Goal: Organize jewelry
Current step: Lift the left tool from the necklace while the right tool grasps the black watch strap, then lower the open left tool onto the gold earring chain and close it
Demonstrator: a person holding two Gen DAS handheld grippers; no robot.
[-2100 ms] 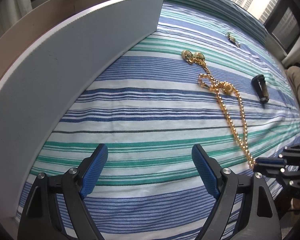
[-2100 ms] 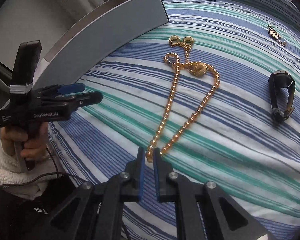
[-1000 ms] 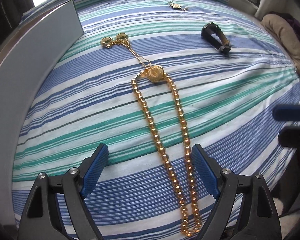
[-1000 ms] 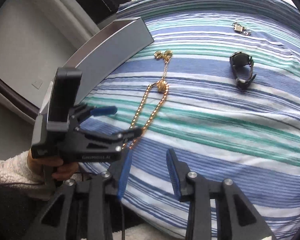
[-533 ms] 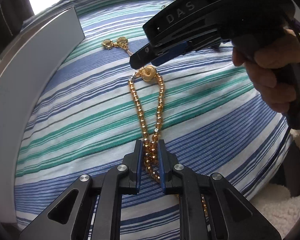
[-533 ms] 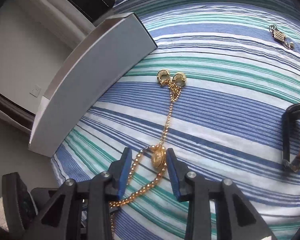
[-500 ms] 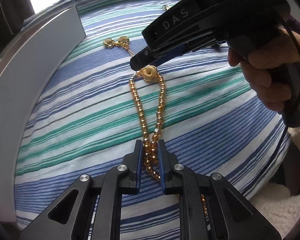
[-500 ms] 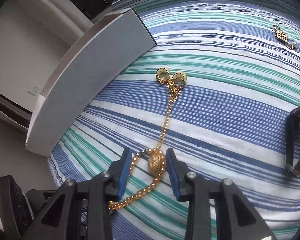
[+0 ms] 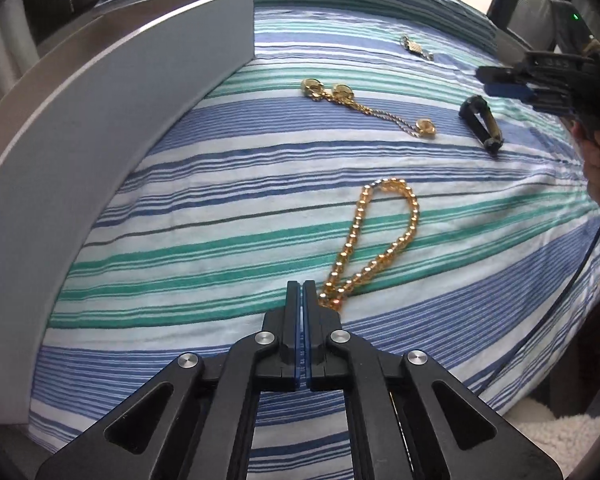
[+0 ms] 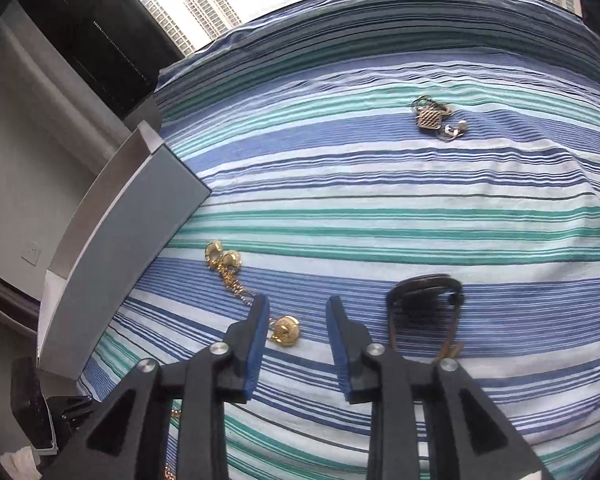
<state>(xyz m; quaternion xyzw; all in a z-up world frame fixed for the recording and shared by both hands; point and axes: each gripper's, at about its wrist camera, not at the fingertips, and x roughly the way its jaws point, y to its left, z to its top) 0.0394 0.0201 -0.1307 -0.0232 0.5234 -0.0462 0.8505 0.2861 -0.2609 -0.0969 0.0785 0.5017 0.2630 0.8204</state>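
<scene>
My left tongs (image 9: 302,285) have just closed all the way, the two blue pads flat against each other with no bead showing between them. The amber bead necklace (image 9: 380,240) lies on the striped bedsheet (image 9: 220,184) as a long narrow loop. Its near end sits just beside the right-hand finger of those tongs and slips out of sight behind it, so I cannot tell whether it touches. The rest of the loop runs away from me toward the middle of the bed.

My right tongs (image 10: 298,302) stand partly open, the jaws having just been narrowing. The round gold disc (image 10: 286,332) at the end of a fine gold chain (image 10: 236,286) lies between the fingers, close to the left one, and neither pad presses on it. The chain leads off to two small gold rings (image 10: 222,256) near the corner of the grey box (image 10: 128,260), which stands along the left edge of the bed. A dark wristwatch (image 10: 424,300) lies just right of these tongs. A small checkered gold charm (image 10: 432,118) with some silvery bits rests well apart, toward the far edge. In the left view my hand (image 9: 598,176) grips the right tongs at the right edge of the bed, beyond the watch.
</scene>
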